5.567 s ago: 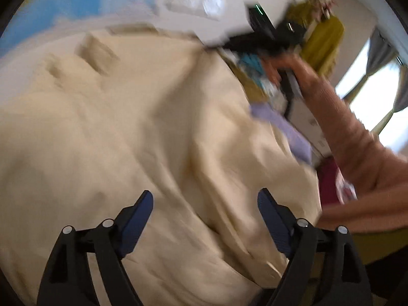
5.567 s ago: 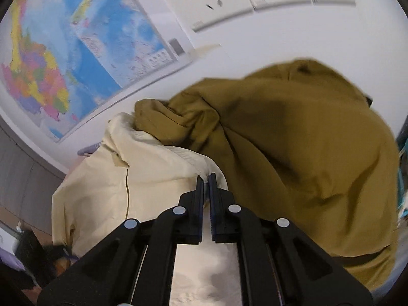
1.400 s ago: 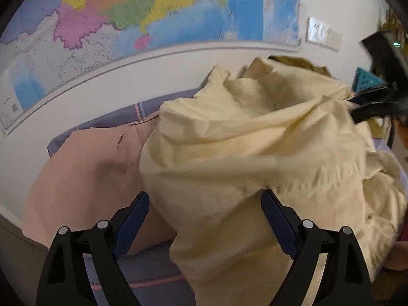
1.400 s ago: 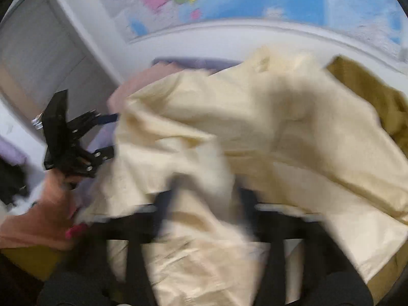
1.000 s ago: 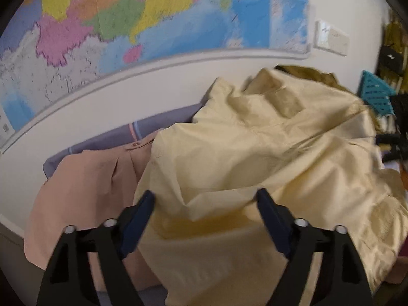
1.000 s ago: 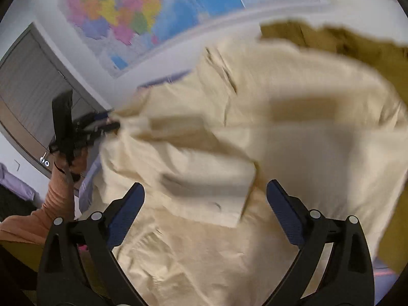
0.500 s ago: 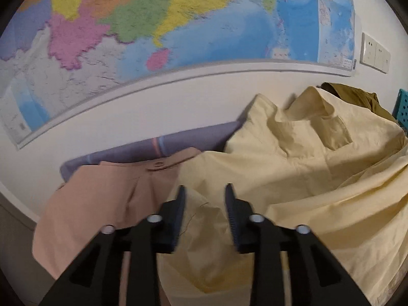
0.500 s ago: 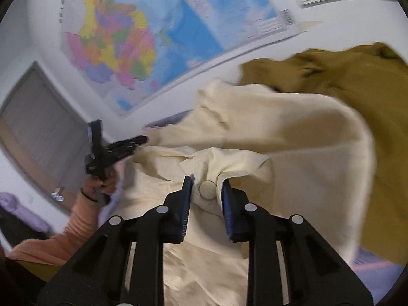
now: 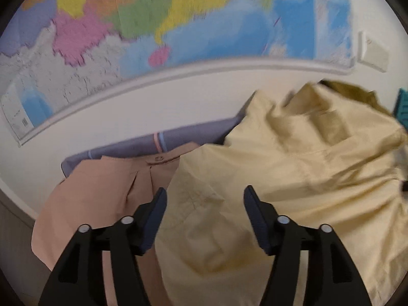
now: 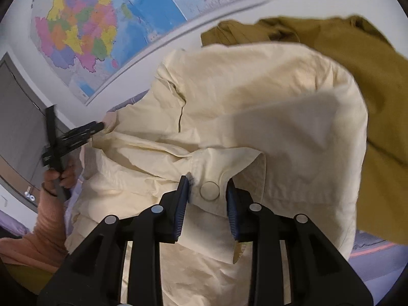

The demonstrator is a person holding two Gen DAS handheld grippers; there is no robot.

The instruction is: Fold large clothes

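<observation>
A large cream-yellow jacket (image 9: 293, 178) lies rumpled on the purple sheet, filling the right wrist view (image 10: 255, 107). My left gripper (image 9: 205, 199) is open, its jaws wide apart over the jacket's left edge, holding nothing; it also shows at the jacket's far left in the right wrist view (image 10: 98, 127). My right gripper (image 10: 207, 190) is partly open, its jaws on either side of a jacket flap with a round snap button (image 10: 209, 190), not pinching it.
A folded pink garment (image 9: 102, 193) lies left of the jacket on the purple sheet (image 9: 178, 137). An olive-brown garment (image 10: 357, 63) lies behind and right of the jacket. A wall with a map (image 9: 153, 25) runs along the back. A teal basket (image 9: 401, 107) sits far right.
My left gripper has opened wide and let go of the jacket edge. My right gripper has opened a little around the button flap. The jacket has settled lower.
</observation>
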